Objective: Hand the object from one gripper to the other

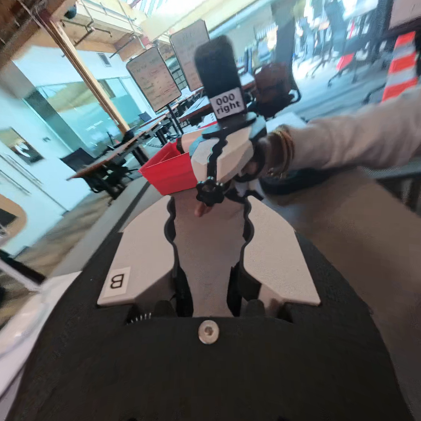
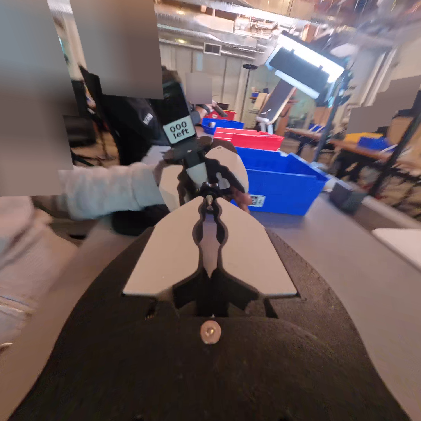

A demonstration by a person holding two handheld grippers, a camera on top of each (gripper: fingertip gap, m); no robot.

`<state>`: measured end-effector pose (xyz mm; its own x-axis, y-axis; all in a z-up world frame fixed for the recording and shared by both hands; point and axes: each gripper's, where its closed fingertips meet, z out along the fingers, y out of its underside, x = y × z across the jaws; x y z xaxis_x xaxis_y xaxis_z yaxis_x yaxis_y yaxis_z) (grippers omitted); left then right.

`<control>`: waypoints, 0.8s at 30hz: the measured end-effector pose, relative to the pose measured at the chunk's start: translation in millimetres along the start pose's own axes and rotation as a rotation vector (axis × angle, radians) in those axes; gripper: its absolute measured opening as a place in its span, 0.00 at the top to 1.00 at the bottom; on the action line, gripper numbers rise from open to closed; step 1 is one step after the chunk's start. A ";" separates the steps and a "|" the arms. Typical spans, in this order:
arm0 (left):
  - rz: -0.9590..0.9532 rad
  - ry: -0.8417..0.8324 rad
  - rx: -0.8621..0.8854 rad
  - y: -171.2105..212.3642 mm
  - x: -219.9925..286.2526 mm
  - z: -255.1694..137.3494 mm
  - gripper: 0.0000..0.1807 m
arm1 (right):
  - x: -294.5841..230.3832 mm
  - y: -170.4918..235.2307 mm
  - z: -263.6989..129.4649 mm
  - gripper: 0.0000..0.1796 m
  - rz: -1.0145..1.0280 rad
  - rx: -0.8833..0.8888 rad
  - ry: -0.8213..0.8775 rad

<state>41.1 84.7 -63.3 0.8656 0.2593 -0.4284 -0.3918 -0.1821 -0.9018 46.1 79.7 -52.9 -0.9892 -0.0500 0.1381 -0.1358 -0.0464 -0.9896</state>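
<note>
A black star-shaped knob with a threaded metal stud (image 2: 208, 191) is the object. My right gripper (image 2: 208, 201) is shut on the stud, and the knob sticks out past its tips. In the left wrist view the knob (image 1: 209, 191) hangs at the tip of the right gripper (image 1: 213, 175), which faces me. My left gripper (image 1: 209, 202) is open, and the knob sits just beyond the gap between its tips, not touching them. In the right wrist view the left gripper (image 2: 202, 183) shows open behind the knob. Both are held above a grey table (image 2: 330, 239).
A red bin (image 1: 168, 173) stands behind the right gripper. A blue bin (image 2: 282, 182) and red bins (image 2: 248, 139) stand on the table beyond the left gripper. Sleeved arms (image 1: 341, 145) hold both grippers. An orange and white cone (image 1: 401, 68) is far right. Only a small space, under 4 cm, lies between the two pairs of fingers.
</note>
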 end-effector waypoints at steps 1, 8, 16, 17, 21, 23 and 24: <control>0.045 -0.010 -0.010 0.9 0.8 1.4 0.68 | -0.8 0.3 -0.6 0.97 0.082 0.009 -0.030; 0.025 0.021 0.030 -3.1 4.4 1.2 0.79 | -2.3 9.7 0.3 0.97 0.273 -0.021 -0.094; 0.007 0.045 0.006 0.4 7.1 1.6 0.87 | -4.2 10.6 1.0 0.97 0.259 -0.031 -0.098; -0.015 0.044 0.016 -1.2 6.3 1.4 0.87 | -4.1 9.3 1.2 0.97 0.245 -0.022 -0.095; -0.260 0.098 0.072 -6.6 4.0 -2.4 0.87 | 1.1 3.8 2.0 0.81 -0.059 -0.001 0.021; -0.467 0.148 0.096 -6.3 2.1 -5.4 0.87 | 0.9 5.8 2.1 0.80 -0.376 -0.053 0.100; -0.571 0.167 0.104 -5.1 0.4 -6.6 0.87 | -1.0 7.0 2.5 0.81 -0.532 -0.082 0.129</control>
<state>45.5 79.5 -58.5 0.9820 0.1348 0.1320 0.1280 0.0380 -0.9910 46.2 76.9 -59.9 -0.7813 0.0821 0.6188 -0.6173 0.0459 -0.7854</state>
